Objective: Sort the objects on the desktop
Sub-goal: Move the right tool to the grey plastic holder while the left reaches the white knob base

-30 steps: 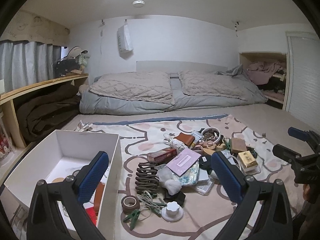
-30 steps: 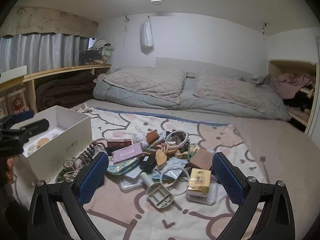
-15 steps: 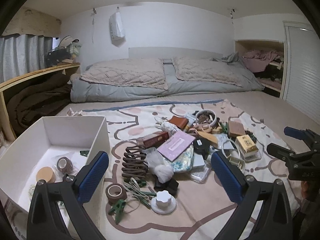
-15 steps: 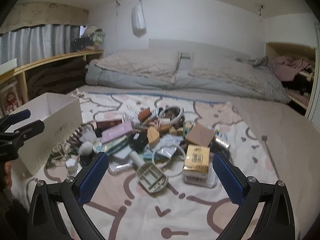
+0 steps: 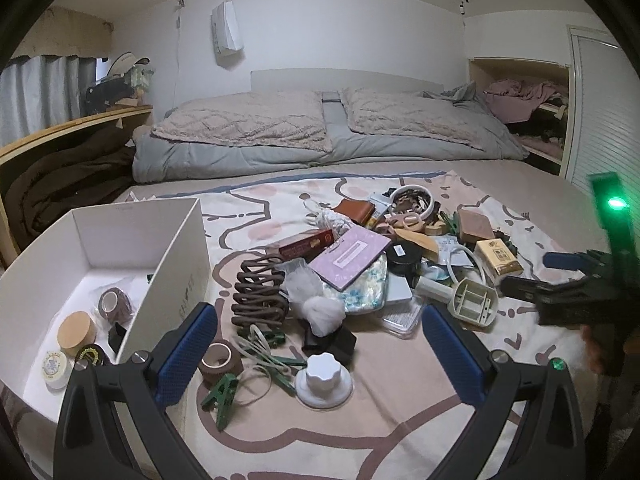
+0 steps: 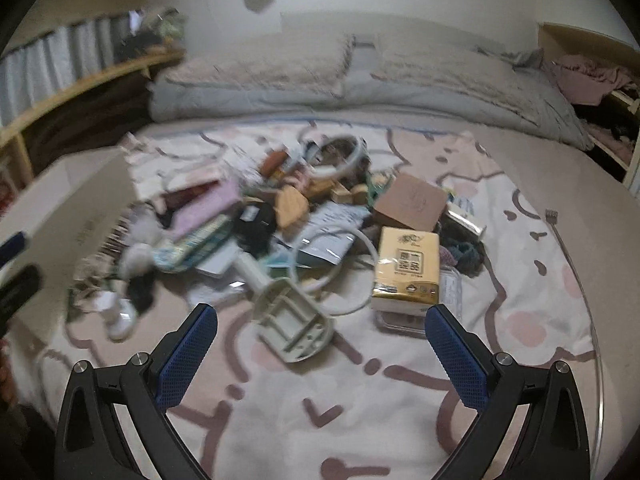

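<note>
The left gripper (image 5: 318,342) hangs with its jaws wide apart and empty, low over the near edge of the pile. Straight ahead, between its fingers, sits a white knob (image 5: 324,378); a tape roll (image 5: 220,360) and a green clip (image 5: 222,394) lie just beside the left finger. The box (image 5: 180,248) stands to its left, already holding a few things. The right gripper (image 6: 320,342) is also spread and empty, though its view is blurred. Dead ahead of it lies a beige holder (image 6: 294,324), its handle running away and to the left into the pile; a yellow pack (image 6: 408,272) lies ahead to the right. The holder looks nearer the right gripper, the knob and tape nearer the left, which is also closer to the box.
</note>
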